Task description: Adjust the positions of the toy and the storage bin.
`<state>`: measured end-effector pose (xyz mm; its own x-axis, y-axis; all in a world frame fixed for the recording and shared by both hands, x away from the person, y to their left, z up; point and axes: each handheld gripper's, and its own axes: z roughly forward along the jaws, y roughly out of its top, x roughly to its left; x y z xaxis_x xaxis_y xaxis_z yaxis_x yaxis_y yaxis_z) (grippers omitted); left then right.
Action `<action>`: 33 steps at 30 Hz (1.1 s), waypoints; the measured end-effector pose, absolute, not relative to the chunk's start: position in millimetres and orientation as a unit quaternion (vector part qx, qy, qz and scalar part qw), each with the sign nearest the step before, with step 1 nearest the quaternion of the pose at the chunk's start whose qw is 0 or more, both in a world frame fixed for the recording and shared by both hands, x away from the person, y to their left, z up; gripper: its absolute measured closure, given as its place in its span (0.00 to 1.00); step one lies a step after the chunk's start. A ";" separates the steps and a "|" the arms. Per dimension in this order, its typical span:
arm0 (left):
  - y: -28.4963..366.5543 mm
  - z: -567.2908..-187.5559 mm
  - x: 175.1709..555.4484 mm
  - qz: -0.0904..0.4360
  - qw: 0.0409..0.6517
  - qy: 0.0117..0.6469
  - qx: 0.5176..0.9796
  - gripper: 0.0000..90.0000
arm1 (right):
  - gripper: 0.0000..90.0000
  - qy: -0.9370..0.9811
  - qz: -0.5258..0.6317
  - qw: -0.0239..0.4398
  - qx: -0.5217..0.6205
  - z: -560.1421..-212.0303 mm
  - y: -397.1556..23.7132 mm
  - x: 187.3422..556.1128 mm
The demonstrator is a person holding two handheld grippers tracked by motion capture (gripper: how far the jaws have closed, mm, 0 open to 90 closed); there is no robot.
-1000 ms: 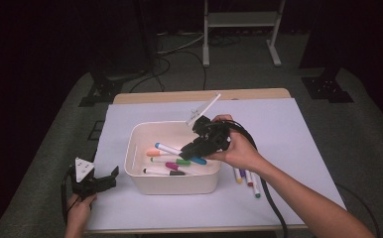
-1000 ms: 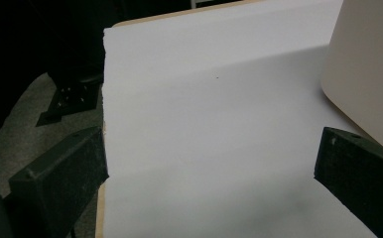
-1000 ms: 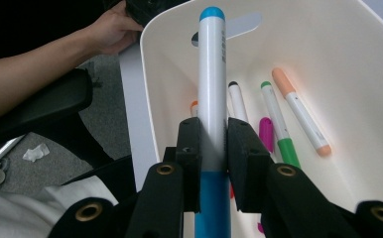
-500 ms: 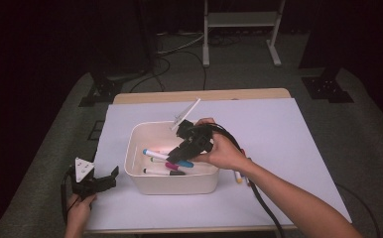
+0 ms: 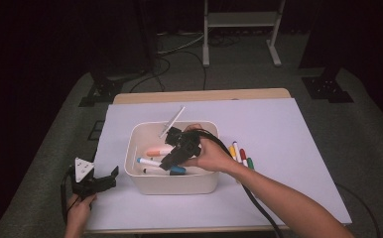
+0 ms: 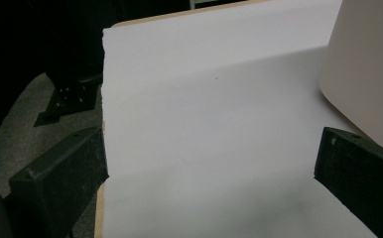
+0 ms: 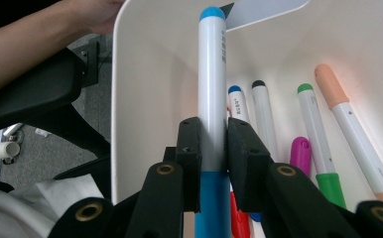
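Right tool (image 7: 213, 158) clamped on blue marker (image 7: 212, 89) inside white bin (image 5: 172, 184), left tool (image 6: 204, 168) wide open, nothing held

The marker (image 7: 213, 99) between the black jaws has a white barrel with a light-blue cap and tip. The bin (image 5: 172, 183) is cream-white, holding markers with green (image 7: 316, 134), peach-orange (image 7: 351, 134), magenta (image 7: 300, 153), black (image 7: 264, 119) and blue ends. The paper sheet (image 5: 298, 129) is pale lavender-white.
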<state>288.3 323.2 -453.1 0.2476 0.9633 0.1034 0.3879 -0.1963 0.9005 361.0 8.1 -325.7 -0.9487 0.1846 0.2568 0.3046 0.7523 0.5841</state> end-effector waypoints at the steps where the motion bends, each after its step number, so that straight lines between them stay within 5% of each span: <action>1: 323.2 -453.1 288.3 0.363 0.397 0.495 0.683 0.00 | 0.84 -0.932 -0.326 0.093 -0.132 -327.1 9.2 361.7; 21: 323.9 -453.0 288.1 0.363 0.399 0.493 0.683 0.00 | 0.83 -0.948 -0.281 0.097 -0.116 -346.7 31.5 359.1; 33: 323.4 -453.1 287.9 0.363 0.399 0.494 0.682 0.00 | 0.59 -0.934 -0.321 0.073 -0.140 -320.9 -0.6 358.1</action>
<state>287.9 323.4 -453.1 0.2494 0.9631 0.1016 0.3846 -0.1948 0.9023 358.1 -0.6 -320.9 -0.9503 0.2140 0.2262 0.3079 0.7547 0.5793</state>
